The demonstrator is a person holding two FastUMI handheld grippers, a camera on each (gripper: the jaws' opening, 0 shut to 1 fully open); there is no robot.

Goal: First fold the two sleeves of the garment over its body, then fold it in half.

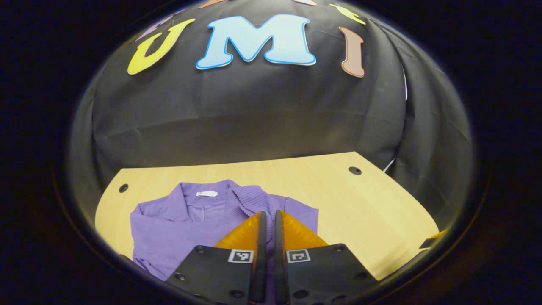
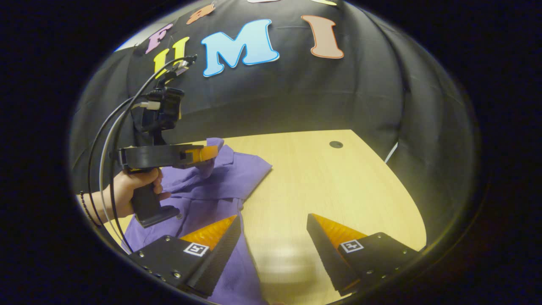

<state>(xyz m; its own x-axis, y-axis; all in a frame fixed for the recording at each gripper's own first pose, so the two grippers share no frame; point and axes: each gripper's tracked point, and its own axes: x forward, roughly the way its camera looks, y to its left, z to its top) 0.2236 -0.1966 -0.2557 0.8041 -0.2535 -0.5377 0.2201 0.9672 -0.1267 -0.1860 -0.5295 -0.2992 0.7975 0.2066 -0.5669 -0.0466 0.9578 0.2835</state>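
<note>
A purple knit garment [image 1: 169, 228] lies on the wooden table [image 1: 360, 203], collar and white neck label [image 1: 206, 193] toward the far wall. My left gripper [image 1: 269, 216] has its fingers almost together, pinching a ribbed sleeve end [image 1: 254, 199] over the garment's body. In the right gripper view a hand [image 2: 127, 190] holds that left gripper [image 2: 211, 153] level, with purple sleeve fabric [image 2: 207, 167] hanging from its tip above the garment [image 2: 228, 178]. My right gripper [image 2: 273, 222] stands open low over the table [image 2: 330, 182]. Its left finger is over the garment's edge, and nothing is between the fingers.
The black cloth wall rises right behind the table. Small dark holes [image 1: 355, 170] [image 1: 123, 188] [image 2: 335, 144] sit near the table's far corners. Cables [image 2: 110, 135] loop from the left gripper's camera mount. Bare wood lies to the right of the garment.
</note>
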